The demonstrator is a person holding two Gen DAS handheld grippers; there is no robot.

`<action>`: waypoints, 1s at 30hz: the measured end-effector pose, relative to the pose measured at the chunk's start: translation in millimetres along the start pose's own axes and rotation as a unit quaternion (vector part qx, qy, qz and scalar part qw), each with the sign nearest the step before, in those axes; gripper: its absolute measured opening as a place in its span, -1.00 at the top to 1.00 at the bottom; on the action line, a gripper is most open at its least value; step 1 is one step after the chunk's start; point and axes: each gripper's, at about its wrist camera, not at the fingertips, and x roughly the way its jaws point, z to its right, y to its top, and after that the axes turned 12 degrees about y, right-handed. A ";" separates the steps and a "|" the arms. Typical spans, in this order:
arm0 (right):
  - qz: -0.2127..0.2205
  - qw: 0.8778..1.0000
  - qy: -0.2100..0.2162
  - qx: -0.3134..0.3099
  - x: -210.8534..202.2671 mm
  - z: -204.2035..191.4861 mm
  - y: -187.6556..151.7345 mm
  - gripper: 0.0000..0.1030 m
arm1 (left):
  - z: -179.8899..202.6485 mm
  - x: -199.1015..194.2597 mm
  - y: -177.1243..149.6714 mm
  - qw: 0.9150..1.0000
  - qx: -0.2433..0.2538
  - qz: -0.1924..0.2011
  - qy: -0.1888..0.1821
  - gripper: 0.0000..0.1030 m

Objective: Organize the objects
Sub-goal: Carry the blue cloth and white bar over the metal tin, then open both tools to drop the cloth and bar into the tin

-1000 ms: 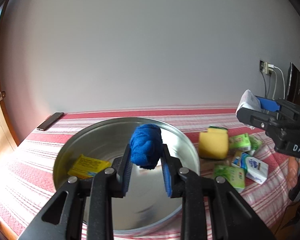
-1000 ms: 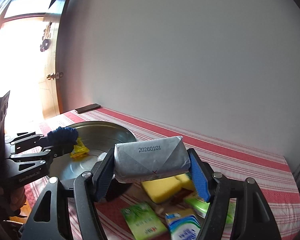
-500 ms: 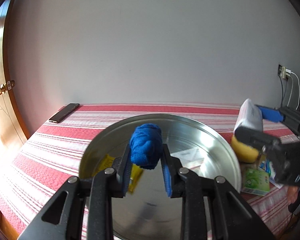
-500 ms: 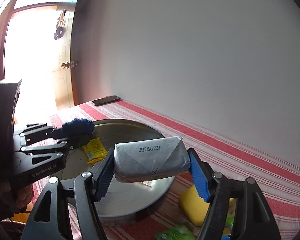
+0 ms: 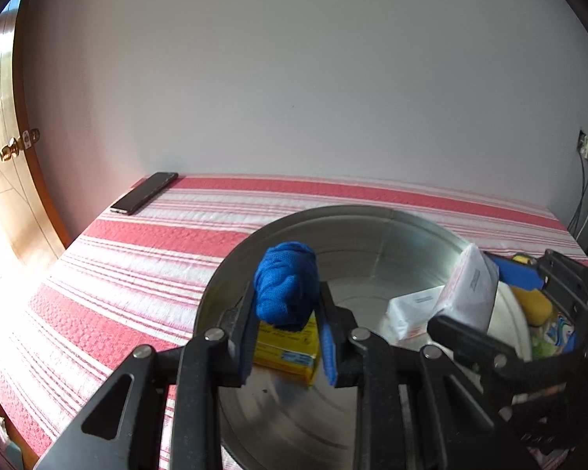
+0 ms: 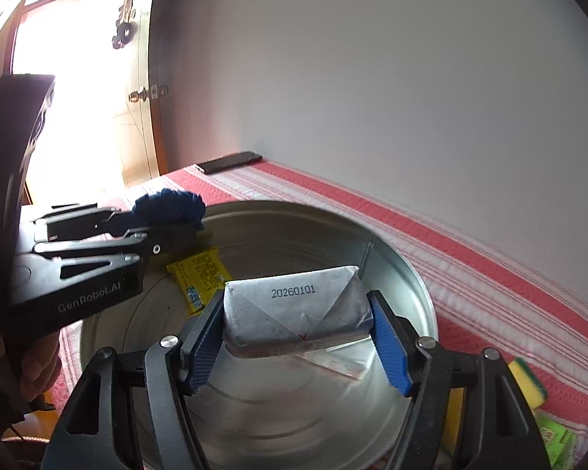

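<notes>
red-and-white striped tablecloth [image 5: 145, 266] under a grey wall, round metal basin [image 6: 396, 258] centre frame holding a yellow packet [image 6: 200, 274]; left gripper [image 5: 287, 333] pinching a blue cloth ball [image 5: 288, 286] over it, right gripper [image 6: 298, 342] clamping a grey wrapped block [image 6: 294, 305], black phone [image 5: 145, 192] upper left.

Both claws (each loaded) have swung over the metal basin [image 6: 403, 270], from beside it.

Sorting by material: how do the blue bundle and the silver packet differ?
The blue bundle looks like soft, crumpled fabric; the silver packet is a smooth, folded-wrap block with a printed number. The bundle is narrower, in the left claw; the packet spans the right claw. Both hang over the pan.
</notes>
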 end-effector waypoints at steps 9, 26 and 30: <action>-0.011 1.000 0.001 0.002 8.6 -1.5 -3.6 -0.39 | 2.6 14.1 -2.4 1.000 0.003 -0.025 0.007 0.50; -0.001 1.000 -0.006 0.012 1.5 2.3 -7.0 -0.48 | -0.4 11.3 -2.2 1.000 -0.009 -0.013 0.018 -0.56; 0.008 1.000 -0.014 0.003 -21.2 6.2 -13.7 -0.49 | -0.5 4.4 -4.2 1.000 -0.015 -0.007 0.015 -0.73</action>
